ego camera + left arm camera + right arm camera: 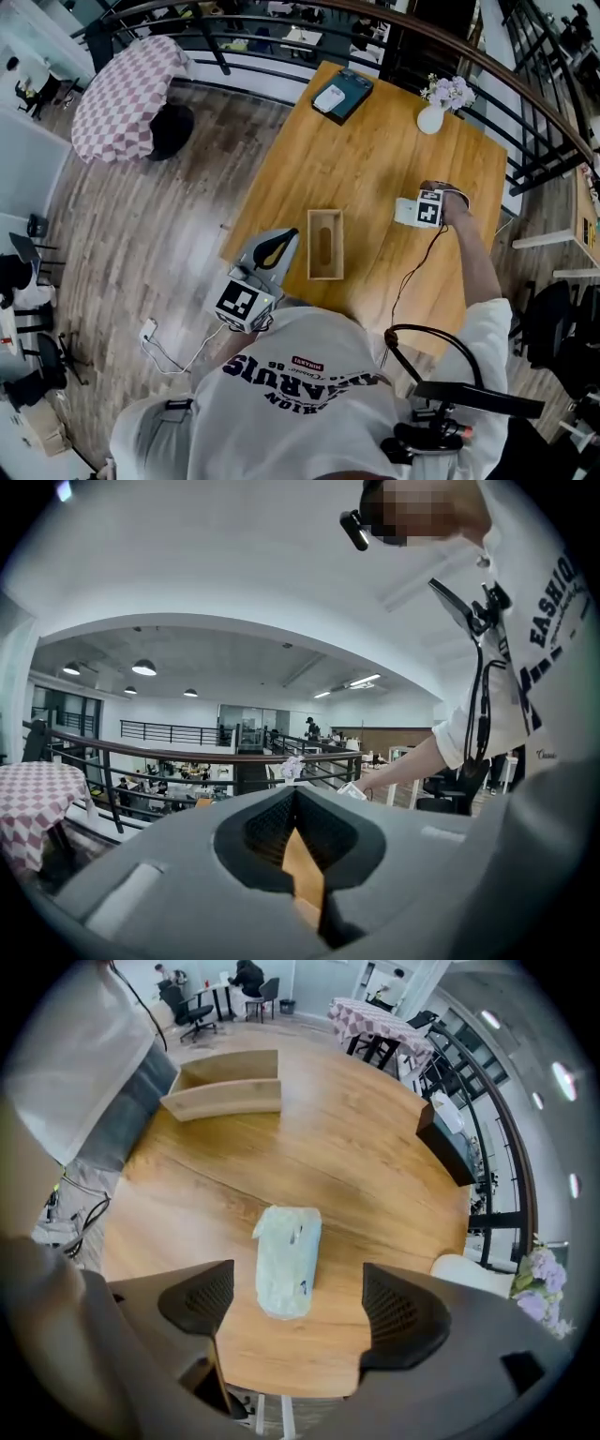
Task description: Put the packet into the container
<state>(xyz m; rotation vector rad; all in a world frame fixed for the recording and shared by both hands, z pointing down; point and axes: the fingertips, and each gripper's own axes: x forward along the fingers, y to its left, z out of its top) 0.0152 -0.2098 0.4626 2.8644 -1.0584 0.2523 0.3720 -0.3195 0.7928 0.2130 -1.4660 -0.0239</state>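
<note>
A pale, crinkled packet lies flat on the wooden table, near its right side in the head view. My right gripper is open and hangs just over the packet, one finger on each side of its near end, not touching it. In the head view this gripper shows under its marker cube. The open wooden container stands near the table's front-left part, and shows empty in the right gripper view. My left gripper is at the table's left edge beside the container, shut on nothing.
A white vase of flowers stands at the far right of the table, and a dark box lies at the far edge. A checked-cloth table stands to the left. A railing curves behind. A cable trails from the right gripper.
</note>
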